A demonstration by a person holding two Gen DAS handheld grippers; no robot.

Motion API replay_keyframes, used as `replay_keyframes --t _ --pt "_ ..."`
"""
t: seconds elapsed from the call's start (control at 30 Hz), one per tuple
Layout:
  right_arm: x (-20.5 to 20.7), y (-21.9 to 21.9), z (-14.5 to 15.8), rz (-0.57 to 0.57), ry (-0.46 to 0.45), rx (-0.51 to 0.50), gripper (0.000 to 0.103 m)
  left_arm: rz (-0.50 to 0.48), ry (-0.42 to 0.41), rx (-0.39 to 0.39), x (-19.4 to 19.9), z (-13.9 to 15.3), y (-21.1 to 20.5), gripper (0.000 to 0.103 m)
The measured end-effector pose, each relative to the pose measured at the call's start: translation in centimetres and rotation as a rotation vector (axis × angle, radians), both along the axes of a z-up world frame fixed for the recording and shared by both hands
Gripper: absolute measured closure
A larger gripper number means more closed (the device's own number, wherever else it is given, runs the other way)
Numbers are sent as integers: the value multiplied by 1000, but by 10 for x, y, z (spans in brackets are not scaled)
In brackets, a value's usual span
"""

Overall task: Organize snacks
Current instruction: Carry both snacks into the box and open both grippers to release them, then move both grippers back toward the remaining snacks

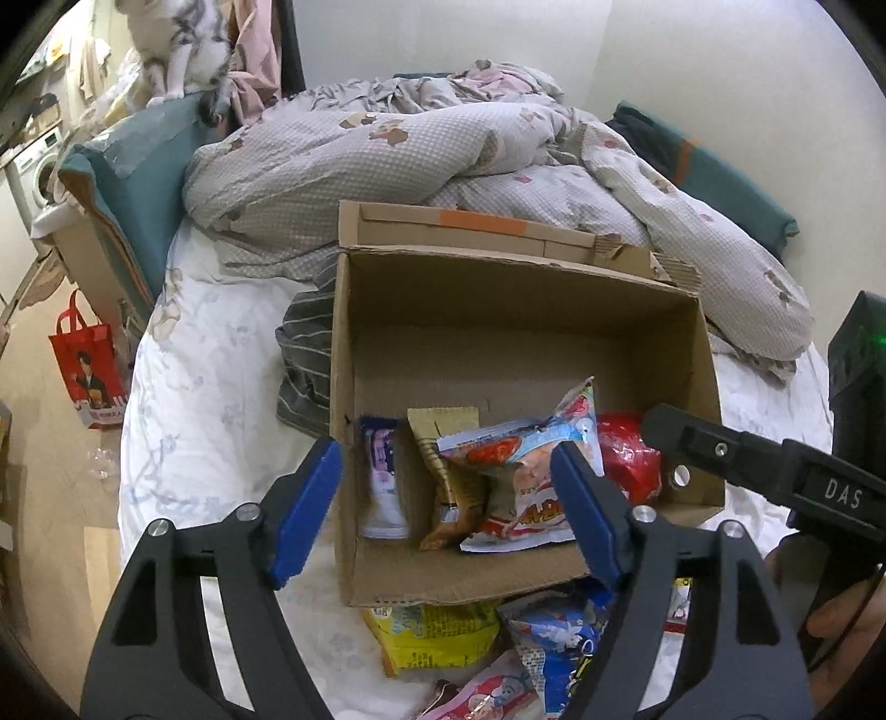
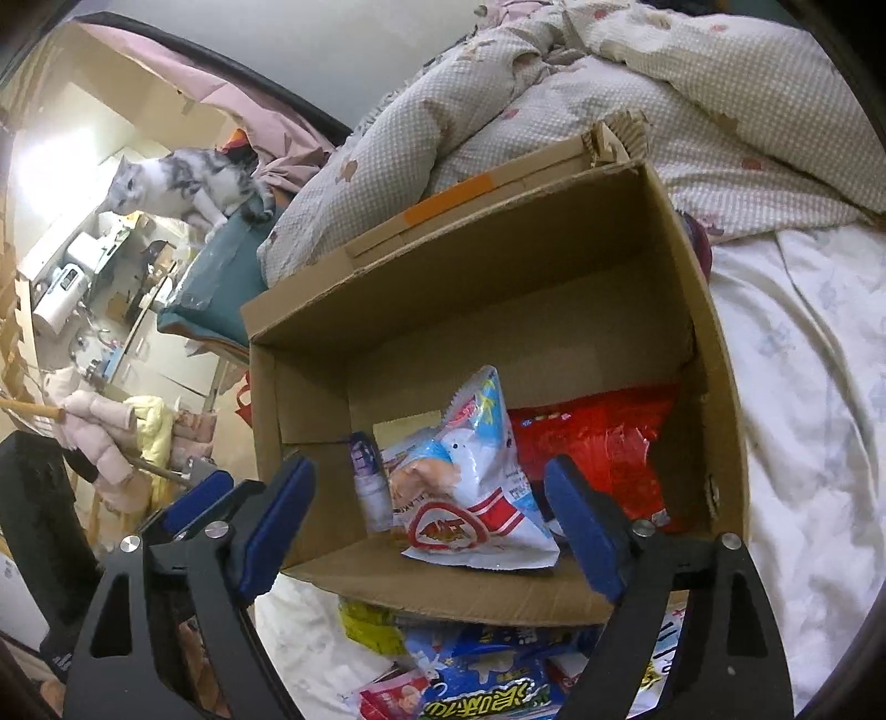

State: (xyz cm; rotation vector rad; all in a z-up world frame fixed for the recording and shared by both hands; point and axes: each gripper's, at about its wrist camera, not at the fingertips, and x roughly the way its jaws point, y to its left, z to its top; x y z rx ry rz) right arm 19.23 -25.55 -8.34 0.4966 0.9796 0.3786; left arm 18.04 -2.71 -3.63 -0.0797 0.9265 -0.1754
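An open cardboard box (image 1: pixel 515 310) (image 2: pixel 498 288) lies on the bed. Inside it are a white-purple packet (image 1: pixel 382 482) (image 2: pixel 368 482), a gold packet (image 1: pixel 448 476), a white-red-blue snack bag (image 1: pixel 526 487) (image 2: pixel 470 487) and a red bag (image 1: pixel 631 459) (image 2: pixel 592 443). My left gripper (image 1: pixel 448 498) is open and empty above the box's near edge. My right gripper (image 2: pixel 429 515) is open and empty, over the same edge; it also shows in the left wrist view (image 1: pixel 720 448) at the right. More snacks lie in front of the box: a yellow bag (image 1: pixel 437 631) (image 2: pixel 368 623) and a blue bag (image 1: pixel 559 642) (image 2: pixel 487 675).
A rumpled checked duvet (image 1: pixel 443 155) (image 2: pixel 609 111) lies behind the box. A cat (image 1: pixel 177 44) (image 2: pixel 177 183) stands on a teal cushion (image 1: pixel 138 183) at the bed's left. A red tote bag (image 1: pixel 88 365) stands on the floor. Striped cloth (image 1: pixel 304 365) lies left of the box.
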Motion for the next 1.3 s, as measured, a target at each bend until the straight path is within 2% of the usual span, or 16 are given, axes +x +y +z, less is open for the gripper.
replay_keyframes --t 0.3,0.43,0.73,0.8,0.87,0.97,1.1,1.3 --pt "-7 -8 14 -9 -31 -20 15 70 -96 21 -10 11 10 28" --pt "-13 -9 23 -17 -53 -29 15 60 -88 31 -12 14 11 28" --pt "-37 -9 31 -20 -67 -75 15 41 -154 38 -32 31 13 27" --pt "-45 -8 37 -18 -77 -80 15 37 -165 35 -37 35 14 9" --pt "-52 -8 43 -10 -89 -79 15 43 -176 22 -43 39 17 7" --pt "-65 -8 49 -2 -110 -92 15 34 -163 10 -49 43 20 7" --pt "-87 -16 47 -24 -95 -88 15 71 -144 56 -59 41 26 7" --pt "-114 -30 41 -62 -53 -76 15 73 -74 25 -75 33 37 7"
